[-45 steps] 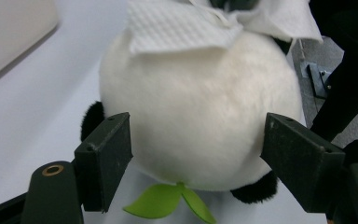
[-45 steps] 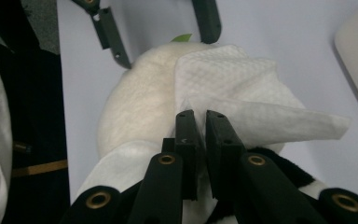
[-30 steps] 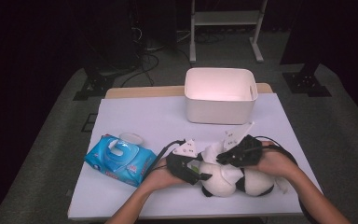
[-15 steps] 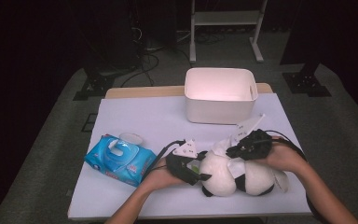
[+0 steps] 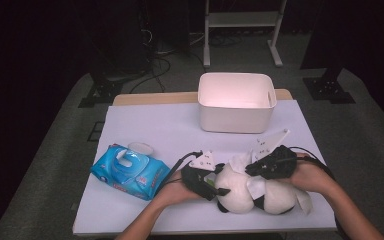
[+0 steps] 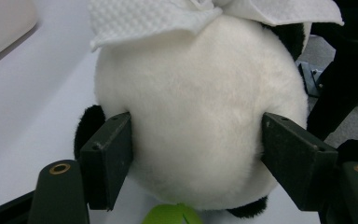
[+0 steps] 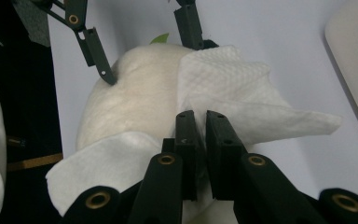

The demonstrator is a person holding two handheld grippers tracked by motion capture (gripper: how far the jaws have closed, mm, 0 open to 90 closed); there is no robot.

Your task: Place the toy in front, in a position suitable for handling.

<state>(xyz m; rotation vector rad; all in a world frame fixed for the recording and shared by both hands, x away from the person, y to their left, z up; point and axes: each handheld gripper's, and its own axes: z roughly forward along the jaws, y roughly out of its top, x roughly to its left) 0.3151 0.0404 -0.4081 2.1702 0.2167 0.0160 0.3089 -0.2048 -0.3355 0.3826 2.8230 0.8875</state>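
Plush panda (image 6: 200, 121), lower centre: left gripper (image 6: 198, 158) clamps head; right gripper (image 7: 196, 149) pinches wet wipe (image 7: 233, 93). Risk: wipe slipping or tearing if dragged hard.

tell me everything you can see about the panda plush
The panda plush is a soft, fuzzy toy, cream-white with black ears and limbs, lying at the near edge of the white table. The left gripper clamps its round white head from both sides. A white wipe is draped over it, pinched by the right gripper. A green bit peeks out beneath.
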